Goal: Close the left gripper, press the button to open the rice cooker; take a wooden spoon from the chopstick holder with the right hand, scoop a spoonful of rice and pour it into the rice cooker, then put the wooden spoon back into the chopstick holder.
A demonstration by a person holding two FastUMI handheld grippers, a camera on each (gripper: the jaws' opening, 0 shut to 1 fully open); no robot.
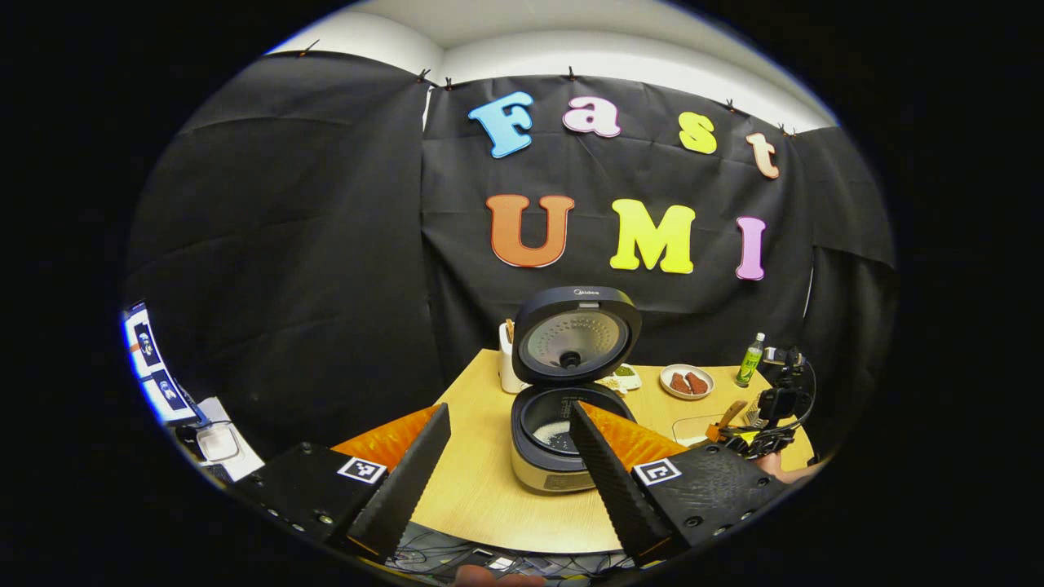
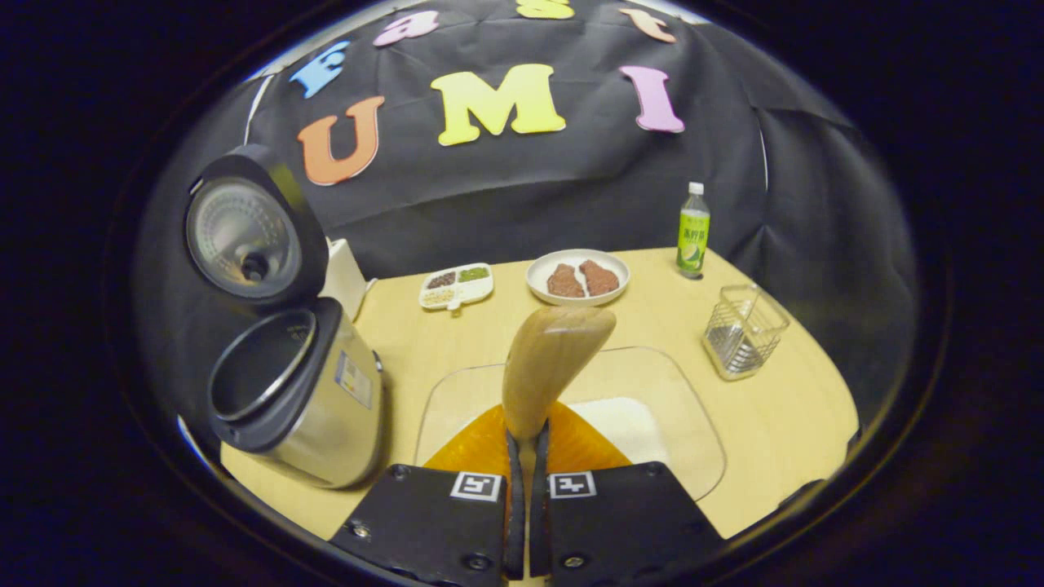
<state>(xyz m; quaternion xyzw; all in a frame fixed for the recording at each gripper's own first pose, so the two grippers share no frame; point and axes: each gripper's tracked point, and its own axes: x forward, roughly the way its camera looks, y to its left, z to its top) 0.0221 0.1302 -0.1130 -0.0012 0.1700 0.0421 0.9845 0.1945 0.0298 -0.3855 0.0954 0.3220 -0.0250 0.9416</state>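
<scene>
- The right gripper has its jaws closed almost together on the handle of the one wooden spoon, both fingers pressing it.
- In the right gripper view the spoon's long axis runs forward from the jaws; its bowl points up and away, leaning a little right, over the clear glass tray.
- One patch of white rice lies in that tray, under and to the right of the spoon.
- The left gripper holds nothing; its jaws stand wide apart, above the near edge of the desk.
- Between its two fingers sits the one rice cooker, lid swung upright, some white rice in the pot.
- In the left gripper view the right gripper shows at the desk's right side with the spoon.
- In the right gripper view the cooker stands at the left, lid raised.
- One wire chopstick holder stands at the right, well apart from the spoon.
- Farther back: one white plate with two brown pieces, one divided dish, one green bottle and a white container behind the cooker.
</scene>
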